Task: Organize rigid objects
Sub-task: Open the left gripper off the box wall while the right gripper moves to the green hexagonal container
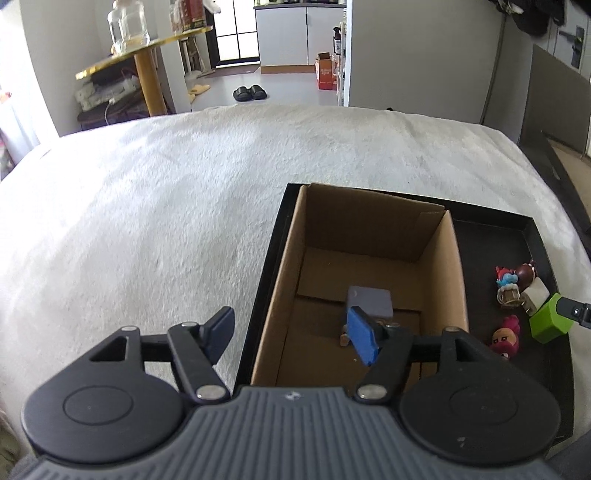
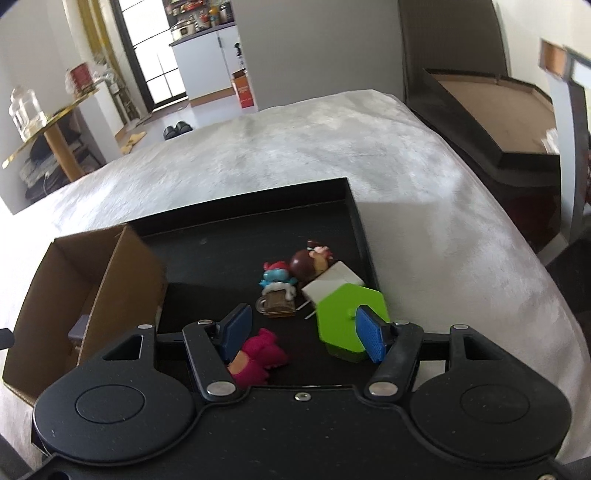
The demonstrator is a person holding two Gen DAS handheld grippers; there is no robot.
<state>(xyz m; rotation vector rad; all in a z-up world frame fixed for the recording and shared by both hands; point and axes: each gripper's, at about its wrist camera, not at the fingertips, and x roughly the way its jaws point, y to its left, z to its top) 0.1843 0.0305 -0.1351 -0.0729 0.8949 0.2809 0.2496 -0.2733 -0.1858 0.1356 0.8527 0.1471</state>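
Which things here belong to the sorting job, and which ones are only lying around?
Job: cardboard box, grey block inside it, black tray, green block, pink figure, blue figure.
Lying about: slippers, glass jar.

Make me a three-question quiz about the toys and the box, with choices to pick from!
1. Where is the grey block?
A. inside the cardboard box
B. on the white blanket
C. on the gold table

2. What colour is the six-sided block?
A. red
B. green
C. yellow

3. How are the left gripper fingers?
A. shut on a toy
B. open, holding nothing
C. out of sight

Answers: 1 A, it lies on the box floor. 2 B, bright green in both views. 3 B, the blue pads stand apart with nothing between.
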